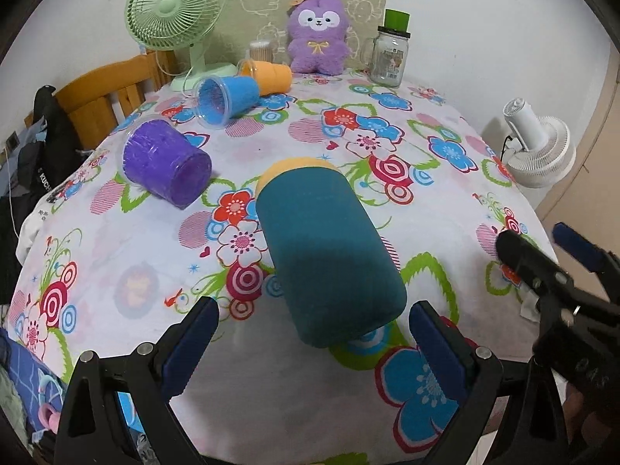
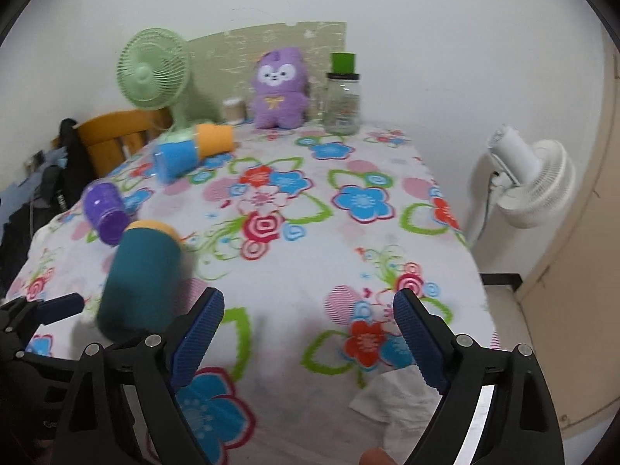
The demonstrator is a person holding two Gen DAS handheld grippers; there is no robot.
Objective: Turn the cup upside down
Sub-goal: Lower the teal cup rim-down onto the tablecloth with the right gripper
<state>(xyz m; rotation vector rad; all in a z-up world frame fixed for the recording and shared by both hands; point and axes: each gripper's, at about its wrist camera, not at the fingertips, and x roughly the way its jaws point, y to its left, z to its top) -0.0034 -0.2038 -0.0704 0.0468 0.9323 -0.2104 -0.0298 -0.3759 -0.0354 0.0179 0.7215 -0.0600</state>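
Note:
A teal cup with a yellow rim (image 1: 329, 248) lies on its side on the flowered tablecloth, base toward me, just ahead of my open, empty left gripper (image 1: 310, 345). It also shows at the left of the right wrist view (image 2: 141, 279). A purple cup (image 1: 166, 168), a blue cup (image 1: 226, 99) and an orange cup (image 1: 271, 75) lie on their sides farther back left. My right gripper (image 2: 310, 333) is open and empty over the cloth, to the right of the teal cup; it shows at the right edge of the left wrist view (image 1: 542, 271).
At the table's back stand a green fan (image 1: 178, 19), a purple plush toy (image 1: 317, 35) and a glass jar with a green lid (image 1: 389, 54). A white fan (image 2: 531, 182) stands off the right edge. A wooden chair (image 1: 108, 89) is at the left. A crumpled tissue (image 2: 395, 399) lies near the front edge.

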